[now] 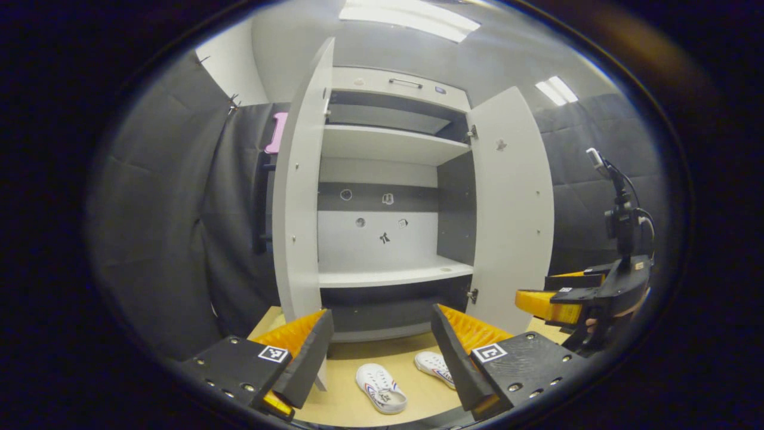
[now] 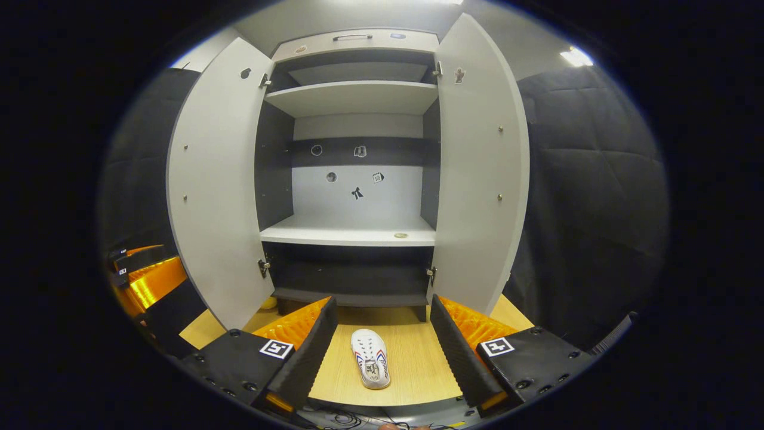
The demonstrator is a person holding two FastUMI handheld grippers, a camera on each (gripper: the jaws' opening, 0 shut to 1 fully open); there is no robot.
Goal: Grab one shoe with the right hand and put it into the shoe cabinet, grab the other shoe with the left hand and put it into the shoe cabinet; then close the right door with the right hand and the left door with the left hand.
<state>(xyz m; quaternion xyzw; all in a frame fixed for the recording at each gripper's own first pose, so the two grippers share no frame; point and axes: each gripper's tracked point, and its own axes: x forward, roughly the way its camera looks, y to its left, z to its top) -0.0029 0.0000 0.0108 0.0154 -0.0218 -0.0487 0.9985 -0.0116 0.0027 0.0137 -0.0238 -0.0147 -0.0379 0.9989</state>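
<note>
On the wooden floor before the open shoe cabinet, one white shoe lies lengthwise, toe far, centred between the right gripper's spread-apart jaws. The left gripper, also agape, hangs above both shoes, the right-hand shoe against its right finger.

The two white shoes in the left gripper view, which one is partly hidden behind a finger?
The right-hand shoe; the left gripper's finger covers its edge, while the other shoe lies fully visible.

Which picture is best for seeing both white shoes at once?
The left gripper view. Both shoes lie on the wooden floor before the open cabinet: one shoe shows whole between the fingers, the other shoe is partly hidden behind the right-hand finger. The right gripper view has one shoe, whole and centred.
</note>
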